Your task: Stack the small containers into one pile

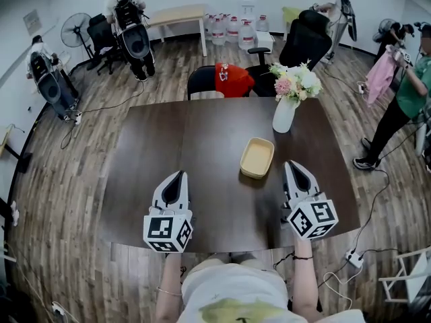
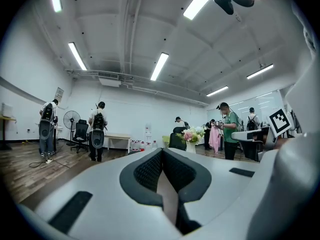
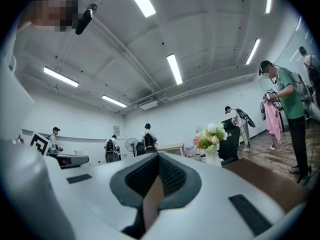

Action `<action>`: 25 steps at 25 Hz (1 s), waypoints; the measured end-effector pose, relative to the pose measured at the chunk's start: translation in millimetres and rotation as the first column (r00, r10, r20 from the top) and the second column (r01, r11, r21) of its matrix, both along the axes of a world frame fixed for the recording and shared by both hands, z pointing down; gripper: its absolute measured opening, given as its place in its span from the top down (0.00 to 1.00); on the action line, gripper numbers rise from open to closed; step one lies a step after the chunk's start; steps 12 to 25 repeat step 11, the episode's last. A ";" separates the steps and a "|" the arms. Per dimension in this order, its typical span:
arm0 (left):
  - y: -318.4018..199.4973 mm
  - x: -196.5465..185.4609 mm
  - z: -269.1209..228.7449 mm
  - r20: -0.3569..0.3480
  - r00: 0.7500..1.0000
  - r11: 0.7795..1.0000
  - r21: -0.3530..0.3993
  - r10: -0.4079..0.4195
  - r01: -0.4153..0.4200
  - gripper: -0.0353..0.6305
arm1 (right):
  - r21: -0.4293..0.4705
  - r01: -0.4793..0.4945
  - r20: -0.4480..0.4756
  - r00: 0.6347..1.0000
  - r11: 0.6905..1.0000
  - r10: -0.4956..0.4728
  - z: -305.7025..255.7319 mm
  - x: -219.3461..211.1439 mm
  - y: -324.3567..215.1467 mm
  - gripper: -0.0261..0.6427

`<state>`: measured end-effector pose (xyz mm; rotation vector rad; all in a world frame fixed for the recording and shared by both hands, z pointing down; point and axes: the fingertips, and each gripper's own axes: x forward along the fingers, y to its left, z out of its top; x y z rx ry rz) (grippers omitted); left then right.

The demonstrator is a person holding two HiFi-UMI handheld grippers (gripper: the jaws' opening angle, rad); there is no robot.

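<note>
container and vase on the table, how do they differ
The container is yellow, low and open; the vase is white, tall and holds flowers. The container lies nearer the right gripper; the vase stands farther back. Both sit on the dark table.

Your left gripper [image 2: 163,154] and right gripper [image 3: 158,158] are filling the lower half of their own views and hiding the yellow container [image 1: 257,157] there. From your head it is showing too small to tell whether it is one container or several nested. The bottom edge is cutting off your forearms [image 1: 169,282].
</note>
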<state>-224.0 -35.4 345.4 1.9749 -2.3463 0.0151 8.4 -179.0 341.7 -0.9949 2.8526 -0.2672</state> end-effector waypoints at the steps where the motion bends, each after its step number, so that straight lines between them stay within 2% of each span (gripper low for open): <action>1: -0.4 0.2 -0.3 0.000 1.000 1.000 -0.001 0.000 0.000 0.91 | 0.001 -0.002 -0.001 1.000 1.000 0.002 0.4 0.4 -0.4 0.93; 25: -2.3 4.7 2.1 0.019 1.000 1.000 -0.018 -0.007 0.007 0.91 | 0.006 -0.021 -0.024 0.999 1.000 0.021 5.1 6.3 -3.5 0.93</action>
